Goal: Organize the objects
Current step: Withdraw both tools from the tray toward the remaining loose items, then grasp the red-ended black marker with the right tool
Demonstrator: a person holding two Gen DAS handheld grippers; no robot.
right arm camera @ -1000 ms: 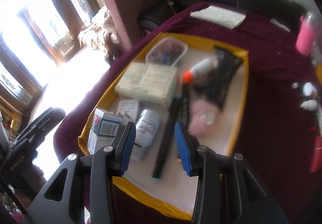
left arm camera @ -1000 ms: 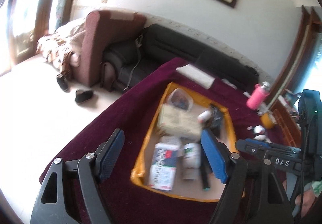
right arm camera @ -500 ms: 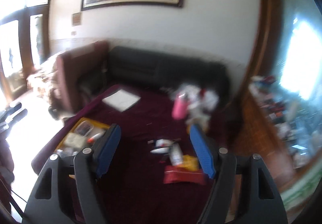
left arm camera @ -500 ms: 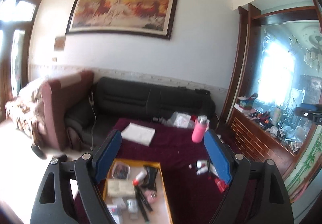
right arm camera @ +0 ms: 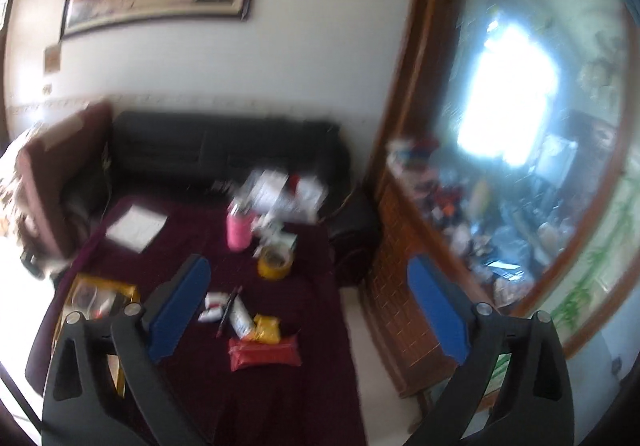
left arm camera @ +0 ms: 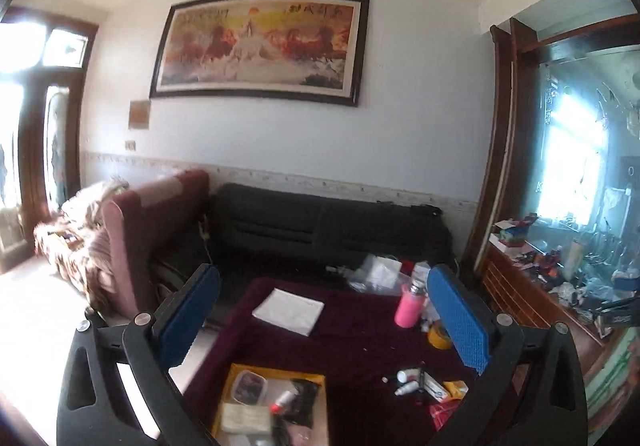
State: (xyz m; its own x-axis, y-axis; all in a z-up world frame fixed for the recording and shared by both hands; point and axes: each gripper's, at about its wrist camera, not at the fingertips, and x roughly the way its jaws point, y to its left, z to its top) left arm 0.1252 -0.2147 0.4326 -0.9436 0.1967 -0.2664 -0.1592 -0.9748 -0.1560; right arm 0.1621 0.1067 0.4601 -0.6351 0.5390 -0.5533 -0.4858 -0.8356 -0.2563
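Note:
A yellow tray (left arm camera: pixel 276 370) with a clear box, a white packet and a tube lies at the near left of the maroon-covered table (left arm camera: pixel 360 346); the right wrist view shows the tray (right arm camera: pixel 128 290) blurred. Loose on the cloth are a pink bottle (left arm camera: pixel 409 308), a yellow tape roll (right arm camera: pixel 274 264), small white tubes (left arm camera: pixel 408 376), a yellow packet (right arm camera: pixel 266 328) and a red pouch (right arm camera: pixel 264 352). My left gripper (left arm camera: pixel 324 274) and right gripper (right arm camera: pixel 308 262) hang high above the table. Both sets of jaws are opening, with nothing between them.
A white paper sheet (left arm camera: pixel 289 310) lies at the table's far left. Behind the table stand a black sofa (left arm camera: pixel 328 230) and a maroon armchair (left arm camera: pixel 152 230). A wooden cabinet with a cluttered mirrored shelf (right arm camera: pixel 404 246) runs along the right, with a strip of floor between.
Both grippers rose from close above the tray and tipped upward, so the wall and painting now fill the views. Both pairs of jaws spread wider, the right one most.

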